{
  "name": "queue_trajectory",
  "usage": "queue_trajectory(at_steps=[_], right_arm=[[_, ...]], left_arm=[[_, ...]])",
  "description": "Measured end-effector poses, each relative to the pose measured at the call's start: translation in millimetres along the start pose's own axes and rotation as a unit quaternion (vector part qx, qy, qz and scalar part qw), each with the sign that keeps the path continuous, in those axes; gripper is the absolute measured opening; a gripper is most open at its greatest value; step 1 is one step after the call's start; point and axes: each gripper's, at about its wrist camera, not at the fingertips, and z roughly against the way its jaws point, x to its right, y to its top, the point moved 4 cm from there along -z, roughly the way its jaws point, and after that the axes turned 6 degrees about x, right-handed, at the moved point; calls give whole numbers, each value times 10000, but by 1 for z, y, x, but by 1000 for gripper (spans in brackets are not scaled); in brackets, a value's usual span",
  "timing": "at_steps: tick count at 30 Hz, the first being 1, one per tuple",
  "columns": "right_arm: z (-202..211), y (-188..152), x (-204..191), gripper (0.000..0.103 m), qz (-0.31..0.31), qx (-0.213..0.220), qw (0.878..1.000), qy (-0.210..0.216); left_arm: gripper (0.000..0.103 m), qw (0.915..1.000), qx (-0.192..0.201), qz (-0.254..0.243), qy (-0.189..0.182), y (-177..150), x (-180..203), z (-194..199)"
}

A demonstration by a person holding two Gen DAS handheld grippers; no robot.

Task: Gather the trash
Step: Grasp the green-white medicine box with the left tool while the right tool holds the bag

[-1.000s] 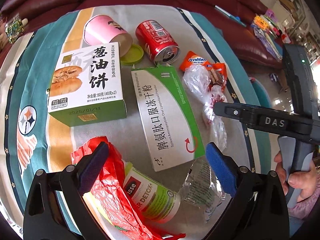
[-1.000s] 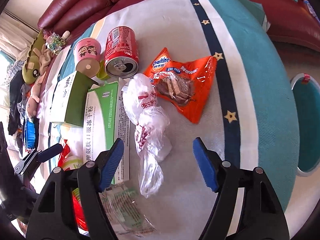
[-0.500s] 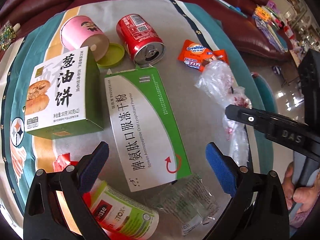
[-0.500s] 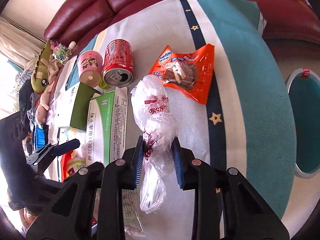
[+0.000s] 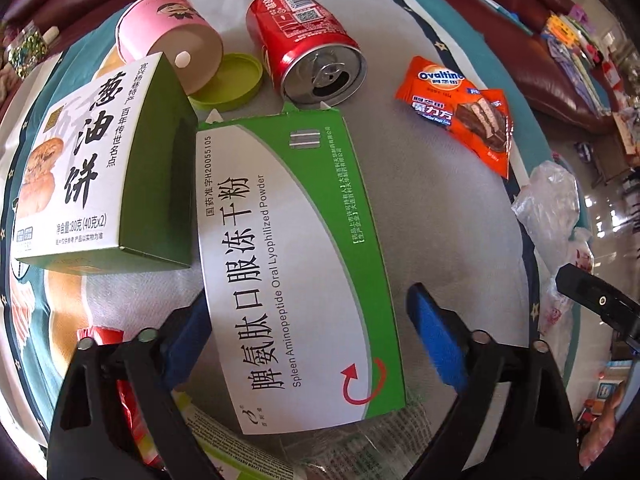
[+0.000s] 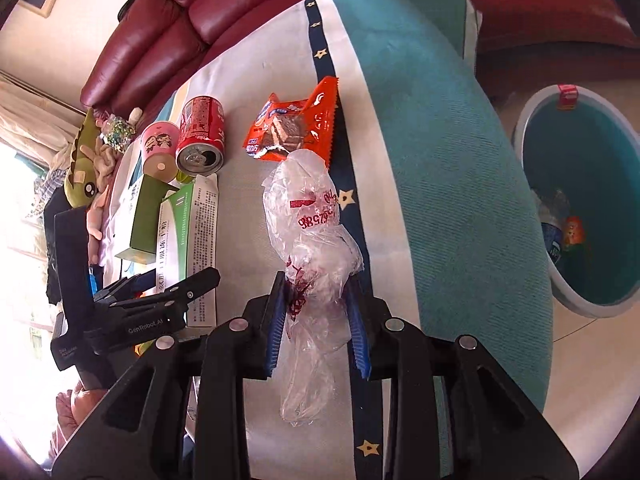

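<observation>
My right gripper point(image 6: 318, 320) is shut on a crumpled clear plastic bag point(image 6: 308, 220) with red print and holds it above the table; the bag also shows in the left wrist view point(image 5: 556, 204). My left gripper point(image 5: 312, 336) is open, its blue pads on either side of the near end of a green and white medicine box point(image 5: 288, 252). A red soda can point(image 5: 308, 44) lies on its side behind the box. An orange Ovaltine wrapper point(image 5: 464, 104) lies to the right. A teal trash bin point(image 6: 580, 208) stands on the floor at the right.
A green and white pancake box point(image 5: 92, 168), a pink cup point(image 5: 168, 36) and a lime lid point(image 5: 230, 80) lie at the left. A red wrapper point(image 5: 100, 336), a clear wrapper point(image 5: 396, 432) and a green tin are under my left gripper. A maroon sofa point(image 6: 160, 28) runs behind.
My right gripper closed on the plastic bag and lifted it toward the bin side. My left gripper moved forward over the medicine box, which now lies between its fingers.
</observation>
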Motion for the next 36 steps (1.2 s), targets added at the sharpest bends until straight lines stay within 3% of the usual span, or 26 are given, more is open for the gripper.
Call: queue_trajectory(at_steps=[1,5,17,29,36], right_arm=[[1,-1,3,28,-32,2,10000,-2],[5,-2,11,28,-120,25,9999,21],[21,-1,17,28,-185,206,9995,174],[48,-3,23,28,-223,453,9985,190],[77,-1,40,28,-322,754,9965,181]], left_arm=[[77,9999,77,-73,71,2,2,1],[75,9996,235,-156,63,4,10,8],[73,9962,701,-484,-161,3,34,56],[73,9941,834,-573,-392,0,59,75],[73,9889,1094,-817,-586,6,96,94]])
